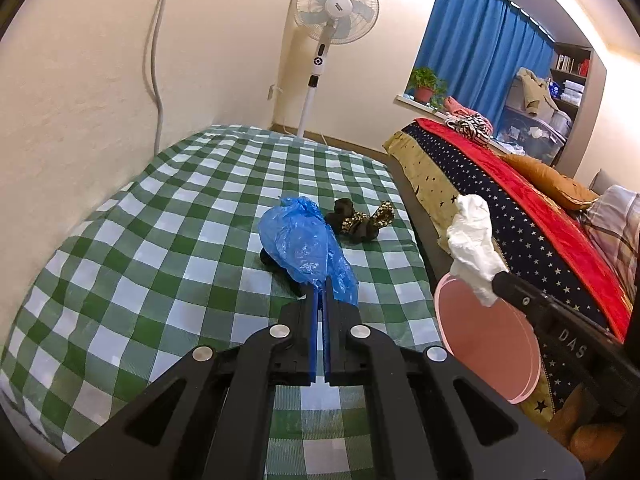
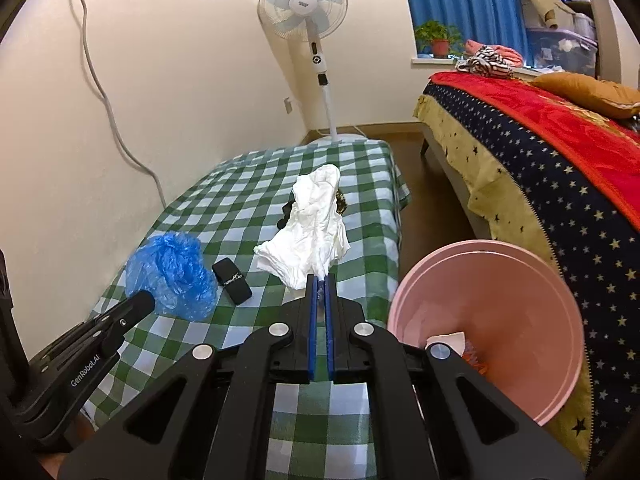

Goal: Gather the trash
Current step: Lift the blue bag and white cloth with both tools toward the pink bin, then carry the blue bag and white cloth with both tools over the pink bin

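Observation:
My left gripper point(image 1: 322, 290) is shut on a crumpled blue plastic bag point(image 1: 302, 244), lifted above the green checked table point(image 1: 160, 220). My right gripper point(image 2: 320, 280) is shut on a crumpled white tissue point(image 2: 312, 228), also held off the cloth. From the left wrist view the right gripper point(image 1: 496, 280) shows at the right with the white tissue point(image 1: 474, 240) above the pink bin point(image 1: 488, 352). The right wrist view catches the left gripper point(image 2: 146, 300) with the blue bag point(image 2: 172, 276) at the left. The pink bin point(image 2: 500, 312) stands between table and bed, with scraps inside.
A black strap with a chain point(image 2: 232, 280) and a dark patterned cloth bundle point(image 1: 358, 220) lie on the table. A white standing fan point(image 1: 336, 12) stands behind it by the wall. The bed point(image 2: 560, 168) with red and starred covers runs along the right, past a narrow floor gap.

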`<state>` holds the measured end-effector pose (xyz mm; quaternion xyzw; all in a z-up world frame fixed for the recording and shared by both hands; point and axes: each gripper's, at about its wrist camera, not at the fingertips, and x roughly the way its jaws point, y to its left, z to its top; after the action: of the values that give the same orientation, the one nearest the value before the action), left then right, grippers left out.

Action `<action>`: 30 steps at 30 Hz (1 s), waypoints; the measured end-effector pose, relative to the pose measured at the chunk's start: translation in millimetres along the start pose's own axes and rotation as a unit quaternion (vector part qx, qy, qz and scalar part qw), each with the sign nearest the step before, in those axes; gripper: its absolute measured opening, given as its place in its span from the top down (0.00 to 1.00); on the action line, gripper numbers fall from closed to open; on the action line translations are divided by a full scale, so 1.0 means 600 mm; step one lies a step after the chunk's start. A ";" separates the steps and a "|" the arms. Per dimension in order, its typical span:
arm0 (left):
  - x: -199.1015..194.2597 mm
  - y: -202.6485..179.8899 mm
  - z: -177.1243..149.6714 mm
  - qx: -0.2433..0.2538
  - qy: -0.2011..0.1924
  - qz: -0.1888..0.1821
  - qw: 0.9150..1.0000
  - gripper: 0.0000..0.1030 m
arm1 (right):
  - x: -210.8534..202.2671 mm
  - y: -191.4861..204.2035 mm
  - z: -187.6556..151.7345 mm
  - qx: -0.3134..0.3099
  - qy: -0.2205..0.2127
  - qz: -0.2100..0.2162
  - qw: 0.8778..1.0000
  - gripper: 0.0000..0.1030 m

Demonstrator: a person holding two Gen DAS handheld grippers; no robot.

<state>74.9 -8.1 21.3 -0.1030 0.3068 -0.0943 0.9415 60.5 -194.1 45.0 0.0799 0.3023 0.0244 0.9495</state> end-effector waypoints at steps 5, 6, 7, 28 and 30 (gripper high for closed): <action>-0.010 -0.013 -0.005 0.010 -0.004 -0.005 1.000 0.98 | -0.028 -0.003 0.002 0.005 -0.010 -0.003 1.000 0.96; -0.012 -0.015 -0.006 0.012 -0.005 -0.006 1.000 0.98 | -0.034 -0.004 0.001 0.006 -0.011 -0.003 1.000 0.96; -0.014 -0.018 -0.008 0.014 -0.005 -0.007 1.000 0.98 | -0.040 -0.005 0.001 0.007 -0.013 -0.004 1.000 0.96; -0.009 -0.069 -0.017 0.043 -0.014 -0.044 0.998 0.98 | -0.073 -0.049 0.000 0.023 -0.029 -0.054 0.998 0.96; -0.007 -0.078 -0.017 0.047 -0.015 -0.048 0.998 0.98 | -0.072 -0.056 0.000 0.028 -0.028 -0.061 0.997 0.96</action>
<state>59.9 -53.5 27.2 -0.0752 0.2822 -0.1525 0.9442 25.4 -231.4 64.1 0.0889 0.2802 -0.0447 0.9548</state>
